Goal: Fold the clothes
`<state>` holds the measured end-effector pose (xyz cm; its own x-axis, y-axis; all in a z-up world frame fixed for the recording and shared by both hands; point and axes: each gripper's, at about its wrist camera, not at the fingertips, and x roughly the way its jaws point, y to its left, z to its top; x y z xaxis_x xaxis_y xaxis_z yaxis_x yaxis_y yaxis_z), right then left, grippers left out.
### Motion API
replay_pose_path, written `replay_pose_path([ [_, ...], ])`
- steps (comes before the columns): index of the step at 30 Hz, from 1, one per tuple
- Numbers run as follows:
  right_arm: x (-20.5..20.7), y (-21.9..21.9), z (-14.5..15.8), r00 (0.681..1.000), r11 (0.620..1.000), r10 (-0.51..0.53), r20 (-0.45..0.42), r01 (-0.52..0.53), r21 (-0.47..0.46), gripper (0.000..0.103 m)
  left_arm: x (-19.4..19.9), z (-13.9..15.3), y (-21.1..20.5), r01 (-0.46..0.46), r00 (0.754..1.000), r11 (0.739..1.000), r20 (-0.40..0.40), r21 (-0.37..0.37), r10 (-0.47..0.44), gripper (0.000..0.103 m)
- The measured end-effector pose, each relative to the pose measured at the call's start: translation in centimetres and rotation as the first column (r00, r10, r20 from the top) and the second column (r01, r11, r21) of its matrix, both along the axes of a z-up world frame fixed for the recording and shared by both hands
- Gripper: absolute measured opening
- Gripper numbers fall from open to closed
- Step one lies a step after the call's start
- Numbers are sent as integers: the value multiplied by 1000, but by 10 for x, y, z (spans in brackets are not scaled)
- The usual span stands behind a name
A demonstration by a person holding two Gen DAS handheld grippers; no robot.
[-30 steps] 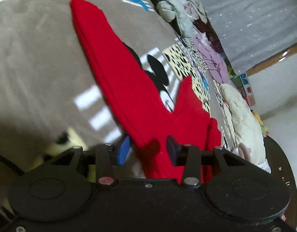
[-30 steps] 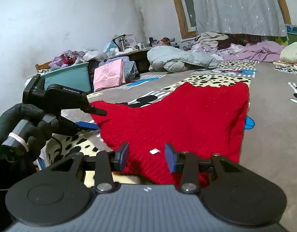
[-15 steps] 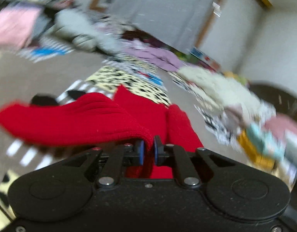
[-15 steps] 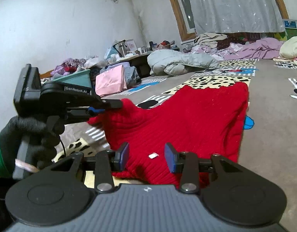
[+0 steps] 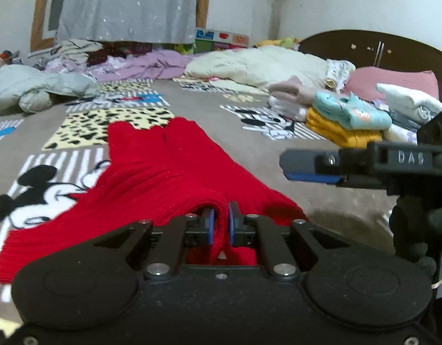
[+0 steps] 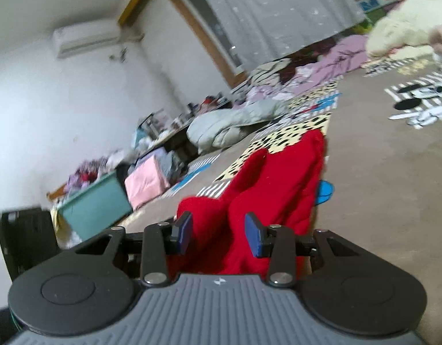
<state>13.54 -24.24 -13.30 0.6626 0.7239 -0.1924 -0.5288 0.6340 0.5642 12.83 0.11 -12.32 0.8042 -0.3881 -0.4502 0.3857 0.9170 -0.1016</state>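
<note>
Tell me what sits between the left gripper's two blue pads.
A pinched fold of the red knit sweater fills the gap of the left gripper, its pads pressed on the cloth. The left wrist view shows this.

Both cameras sit low over the patterned bedspread [image 5: 249, 149], each looking out along its own gripper's fingers toward the far curtained window [image 5: 126, 5]. The left wrist view sits level and close above the red knit garment [image 5: 151, 178]. The right wrist view is tilted, rolled to one side, and takes in the left wall. Both share the garment, the grey quilt [image 6: 221, 126] and the purple bedding [image 5: 151, 66].
</note>
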Motion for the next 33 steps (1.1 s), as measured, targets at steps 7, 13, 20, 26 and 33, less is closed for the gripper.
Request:
replay_pose_path([
  [7,10,-3,-8,1000,1000,-13,-27,13,22,42,4,-15,-5,54,997,998,-57,-11,-55,7],
  [13,10,1,-7,1000,1000,-2,-19,2,4,42,-5,-12,1,100,993,995,-58,27,-98,7],
  [20,4,11,-4,1000,999,22,21,-21,-50,42,-33,13,12,244,969,967,-64,71,-239,37],
  [26,-3,20,1,996,993,59,73,-51,-103,42,-35,38,93,51,997,994,-60,-99,-58,35],
  [33,-24,56,6,961,942,177,212,-103,-320,42,-24,11,161,-179,952,901,-300,-395,58,37],
])
